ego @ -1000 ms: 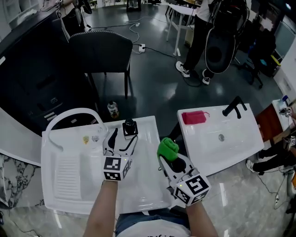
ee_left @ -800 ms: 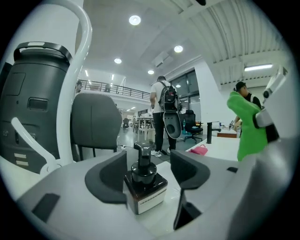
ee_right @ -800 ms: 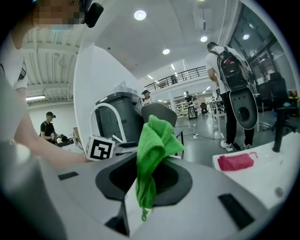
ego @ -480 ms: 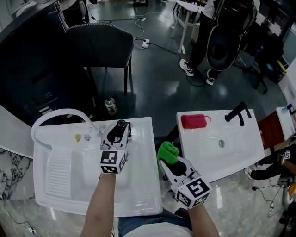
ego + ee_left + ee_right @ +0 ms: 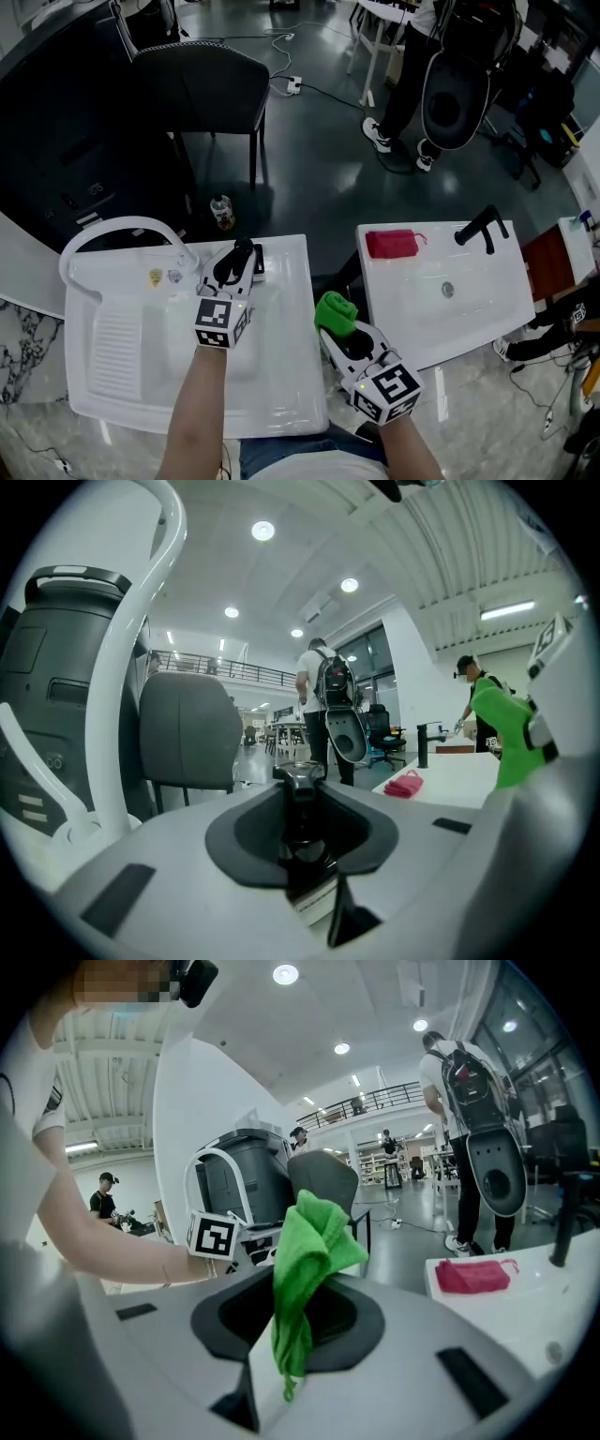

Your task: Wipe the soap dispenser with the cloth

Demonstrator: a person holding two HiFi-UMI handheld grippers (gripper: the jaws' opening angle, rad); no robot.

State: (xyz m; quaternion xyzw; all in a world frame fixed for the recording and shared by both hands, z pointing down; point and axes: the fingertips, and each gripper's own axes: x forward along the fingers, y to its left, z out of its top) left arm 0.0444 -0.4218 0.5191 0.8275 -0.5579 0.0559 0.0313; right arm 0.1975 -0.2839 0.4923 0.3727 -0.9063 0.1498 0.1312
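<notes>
The soap dispenser [image 5: 245,249], a small dark bottle with a black pump top, stands at the back edge of the left white sink [image 5: 112,375]. My left gripper [image 5: 240,259] reaches level over the basin; its jaws are closing, one on each side of the dispenser [image 5: 302,817], and they press on its body. To the right, over the gap between the two sinks, my right gripper [image 5: 337,328] is shut on a bunched green cloth [image 5: 336,311]. The cloth [image 5: 305,1269] stands up out of the jaws, a little apart from the dispenser.
A white arched faucet [image 5: 112,230] rises at the left sink's back left. The right sink [image 5: 469,300] holds a pink cloth [image 5: 392,242] and a black tap [image 5: 483,228]. Behind stand a dark chair [image 5: 202,80], a bottle on the floor [image 5: 221,214] and a person [image 5: 422,56].
My left gripper moved forward around the dispenser and its jaws went from wide open to closed on it. The right gripper sank a little with the cloth.
</notes>
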